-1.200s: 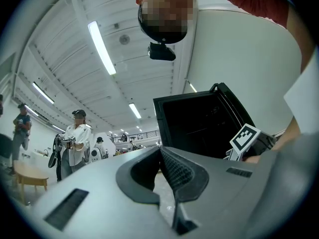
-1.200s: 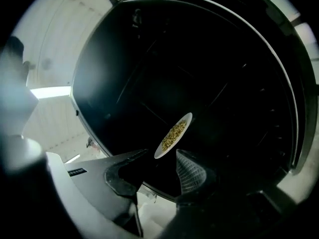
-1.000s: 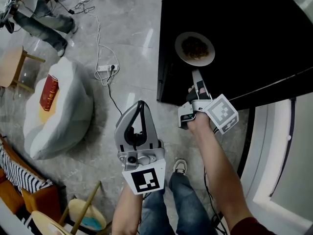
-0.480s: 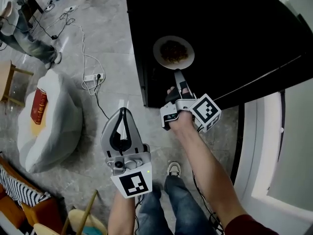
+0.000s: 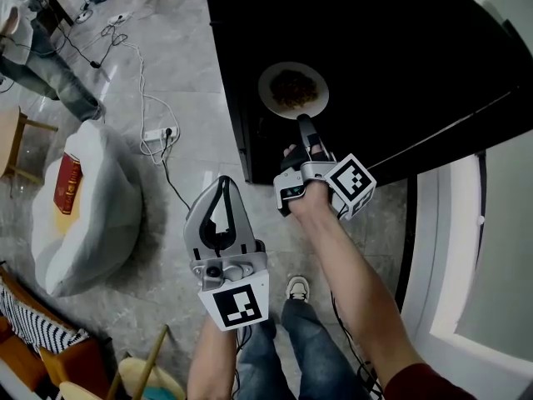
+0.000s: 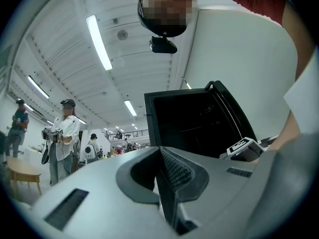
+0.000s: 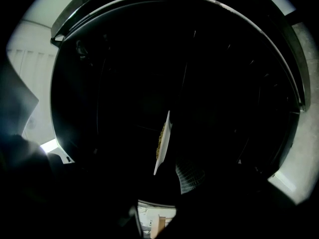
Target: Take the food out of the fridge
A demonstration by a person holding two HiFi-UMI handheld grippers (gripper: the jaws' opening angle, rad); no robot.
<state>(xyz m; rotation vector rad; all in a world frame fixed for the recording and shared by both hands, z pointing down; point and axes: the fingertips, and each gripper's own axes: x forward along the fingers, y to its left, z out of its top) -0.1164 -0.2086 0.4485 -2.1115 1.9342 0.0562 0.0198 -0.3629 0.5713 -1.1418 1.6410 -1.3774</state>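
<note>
A white plate of brownish food (image 5: 293, 90) hangs in front of the dark inside of the black fridge (image 5: 400, 48). My right gripper (image 5: 303, 123) is shut on the plate's near rim. In the right gripper view the plate (image 7: 162, 142) shows edge-on against the dark fridge, with a ribbed finger pad (image 7: 190, 179) just below it. My left gripper (image 5: 223, 183) is shut and holds nothing, lower left of the plate over the floor. In the left gripper view its jaws (image 6: 161, 153) meet, tilted upward toward the ceiling, with the fridge (image 6: 194, 121) behind.
A white beanbag (image 5: 92, 215) with a red book (image 5: 66, 182) lies at the left. A power strip (image 5: 158, 132) and cables trail across the floor. The white fridge door (image 5: 454, 248) stands at the right. People (image 6: 63, 136) stand in the room beyond.
The head view swung right over the last second. The right gripper keeps its hold on the plate at the fridge mouth. The left gripper drifted slightly right.
</note>
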